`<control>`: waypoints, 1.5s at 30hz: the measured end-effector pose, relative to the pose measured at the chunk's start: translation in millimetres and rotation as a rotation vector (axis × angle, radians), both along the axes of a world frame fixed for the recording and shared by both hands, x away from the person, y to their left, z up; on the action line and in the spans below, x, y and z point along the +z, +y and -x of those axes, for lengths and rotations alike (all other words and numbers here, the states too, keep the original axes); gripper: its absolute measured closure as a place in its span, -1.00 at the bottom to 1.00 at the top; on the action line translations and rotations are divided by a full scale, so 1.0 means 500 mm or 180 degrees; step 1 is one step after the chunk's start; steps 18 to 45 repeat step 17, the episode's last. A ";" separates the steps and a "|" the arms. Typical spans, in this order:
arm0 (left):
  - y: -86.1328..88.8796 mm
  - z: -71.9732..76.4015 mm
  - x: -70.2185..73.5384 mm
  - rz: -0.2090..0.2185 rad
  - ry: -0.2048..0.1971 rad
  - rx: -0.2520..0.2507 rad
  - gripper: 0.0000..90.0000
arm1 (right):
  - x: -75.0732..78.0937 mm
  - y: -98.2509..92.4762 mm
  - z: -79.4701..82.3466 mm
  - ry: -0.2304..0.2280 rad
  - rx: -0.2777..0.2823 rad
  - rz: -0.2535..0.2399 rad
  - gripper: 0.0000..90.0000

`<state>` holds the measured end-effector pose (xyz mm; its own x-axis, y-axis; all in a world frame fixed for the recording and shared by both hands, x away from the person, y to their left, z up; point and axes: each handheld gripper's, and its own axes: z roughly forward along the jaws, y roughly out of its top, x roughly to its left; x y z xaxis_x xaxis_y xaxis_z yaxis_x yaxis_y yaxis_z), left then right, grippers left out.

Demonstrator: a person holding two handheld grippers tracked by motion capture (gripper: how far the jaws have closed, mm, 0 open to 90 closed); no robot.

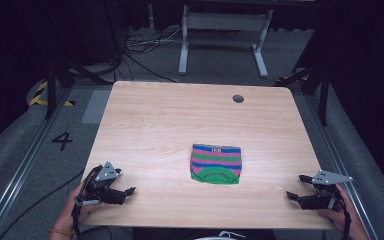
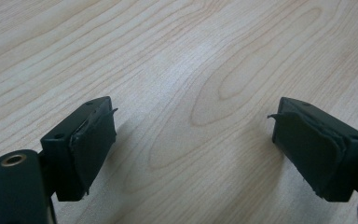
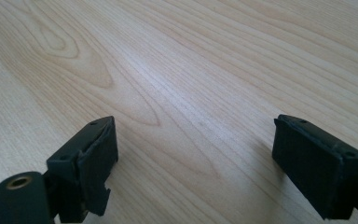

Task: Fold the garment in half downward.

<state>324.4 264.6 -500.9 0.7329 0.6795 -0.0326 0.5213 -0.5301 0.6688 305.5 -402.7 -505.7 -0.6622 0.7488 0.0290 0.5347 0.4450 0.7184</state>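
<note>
Both hand-held grippers, left and right, gape wide (gripping nothing) flanking folded striped cloth on table.

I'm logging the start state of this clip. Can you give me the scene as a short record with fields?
surface: wooden table, round hole near far edge
item: folded striped cloth, pink, green and blue, lying flat right of centre
left gripper: open, low at near left edge, holding nothing
right gripper: open, low at near right edge, holding nothing
contact: neither gripper touches the cloth
hands: one on each gripper, coming in from the bottom
</note>
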 end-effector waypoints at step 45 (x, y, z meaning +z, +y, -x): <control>-0.007 -0.006 -0.001 -0.0056 0.0047 0.0072 -0.87 | -0.001 0.001 -0.002 0.0013 -0.0027 0.0017 -0.75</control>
